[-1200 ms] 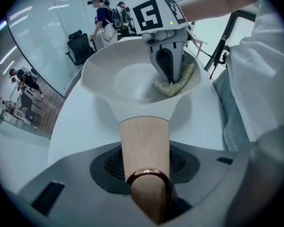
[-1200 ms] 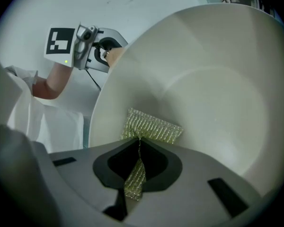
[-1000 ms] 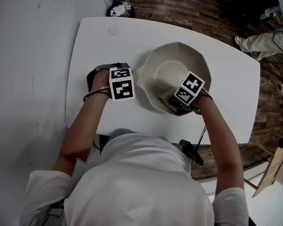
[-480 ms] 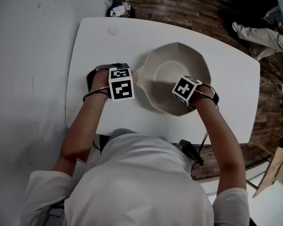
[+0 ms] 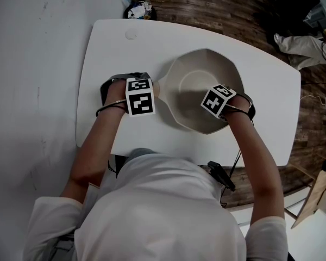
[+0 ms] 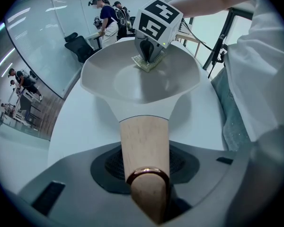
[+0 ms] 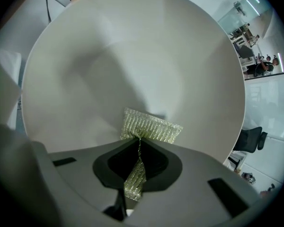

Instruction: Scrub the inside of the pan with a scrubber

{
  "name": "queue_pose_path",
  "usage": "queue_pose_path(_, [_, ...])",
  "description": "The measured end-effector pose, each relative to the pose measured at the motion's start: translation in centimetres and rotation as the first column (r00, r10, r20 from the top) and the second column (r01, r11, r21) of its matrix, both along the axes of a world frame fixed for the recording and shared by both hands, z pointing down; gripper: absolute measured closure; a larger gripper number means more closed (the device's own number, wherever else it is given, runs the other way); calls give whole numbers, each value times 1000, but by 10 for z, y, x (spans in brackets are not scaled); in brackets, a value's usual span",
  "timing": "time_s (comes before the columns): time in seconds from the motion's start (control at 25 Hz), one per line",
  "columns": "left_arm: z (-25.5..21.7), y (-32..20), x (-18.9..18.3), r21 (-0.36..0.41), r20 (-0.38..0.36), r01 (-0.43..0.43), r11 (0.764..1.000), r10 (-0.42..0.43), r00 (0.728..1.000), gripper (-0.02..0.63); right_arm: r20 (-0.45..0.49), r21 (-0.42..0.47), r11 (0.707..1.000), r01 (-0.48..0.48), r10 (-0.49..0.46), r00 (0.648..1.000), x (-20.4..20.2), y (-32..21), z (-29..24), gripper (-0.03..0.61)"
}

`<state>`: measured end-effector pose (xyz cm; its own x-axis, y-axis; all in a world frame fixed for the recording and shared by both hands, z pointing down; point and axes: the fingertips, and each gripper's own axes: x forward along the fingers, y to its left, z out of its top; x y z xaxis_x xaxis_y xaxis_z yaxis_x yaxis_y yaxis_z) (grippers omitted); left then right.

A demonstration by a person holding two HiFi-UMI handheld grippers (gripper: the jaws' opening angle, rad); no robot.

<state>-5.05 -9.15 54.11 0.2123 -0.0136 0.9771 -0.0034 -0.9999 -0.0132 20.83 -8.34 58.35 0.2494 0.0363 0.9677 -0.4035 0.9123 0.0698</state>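
Note:
A cream pan (image 5: 198,80) with a wooden handle (image 6: 144,138) sits on the white table (image 5: 114,42). My left gripper (image 5: 145,94) is shut on that handle, which runs between its jaws (image 6: 144,174) toward the bowl (image 6: 137,79). My right gripper (image 5: 217,106) points steeply down into the pan at its near right side. It is shut on a yellow-green mesh scrubber (image 7: 151,126), which is pinched between the jaws (image 7: 138,148) and presses against the pan's inner wall (image 7: 132,56). The left gripper view shows the scrubber (image 6: 146,63) under the right gripper's marker cube (image 6: 157,22). In the head view the cube hides it.
The pan takes up the table's right half, and bare tabletop lies left of and beyond it. A black device (image 5: 220,174) hangs by the table's near edge. Small items (image 5: 136,10) stand on the wooden floor beyond the far edge. A person's legs (image 5: 309,45) show at the far right.
My right gripper has slid a little to the right along the pan's near wall and turned more upright. The scrubber, seen a second ago, is now hidden under the cube. My left gripper has kept still.

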Motion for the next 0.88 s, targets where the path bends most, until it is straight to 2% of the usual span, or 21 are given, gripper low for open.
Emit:
queue_pose_path(0.2, [-1, 0, 0, 1, -2, -7, 1000, 7, 1000, 446, -15, 97, 995, 36, -35, 999, 6, -25, -3, 552])
queue_pose_path(0.4, [0, 0, 0, 4, -8, -26, 1000, 26, 1000, 448, 34, 259, 964, 58, -69, 997, 2, -60, -9, 552])
queue_pose_path(0.56, [0, 0, 0, 5, -14, -37, 999, 37, 999, 448, 88, 345, 938, 29, -63, 994, -3, -80, -13, 552])
queue_pose_path(0.88, [0, 6, 2, -11, -23, -65, 998, 65, 998, 448, 217, 438, 897, -57, -43, 975, -23, -112, -22, 552])
